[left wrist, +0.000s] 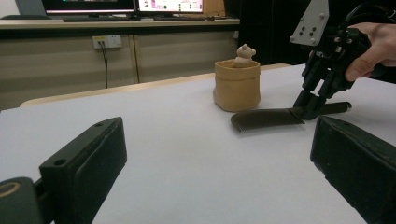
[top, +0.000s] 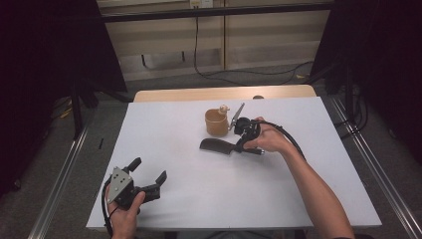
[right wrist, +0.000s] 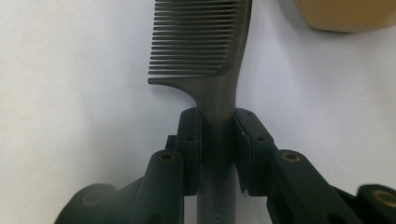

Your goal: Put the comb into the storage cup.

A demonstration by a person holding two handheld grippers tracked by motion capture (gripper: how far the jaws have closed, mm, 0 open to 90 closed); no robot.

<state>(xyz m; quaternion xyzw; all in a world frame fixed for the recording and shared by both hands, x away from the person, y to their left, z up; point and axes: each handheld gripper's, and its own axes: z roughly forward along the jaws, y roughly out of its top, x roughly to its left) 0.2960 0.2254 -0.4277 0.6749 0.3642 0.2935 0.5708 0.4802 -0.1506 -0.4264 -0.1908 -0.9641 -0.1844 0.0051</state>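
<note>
The black comb (top: pixel 215 145) lies flat on the white bench (top: pixel 199 199), just near of the tan pouch (top: pixel 216 123), which holds a small bear figure (left wrist: pixel 244 53). The right tongs (right wrist: pixel 218 140) are clamped on the comb's handle, right of its teeth. The left tongs (top: pixel 148 174) rest at the near left corner, spread apart with nothing between them.

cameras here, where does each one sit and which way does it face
High view: above the table, looking forward and down; both forearms show.
Left gripper view: on the left claw, looking level across at the tan pot; open jaws show.
Right gripper view: on the right claw, looking down at the clamped comb.
All share the comb.
</note>
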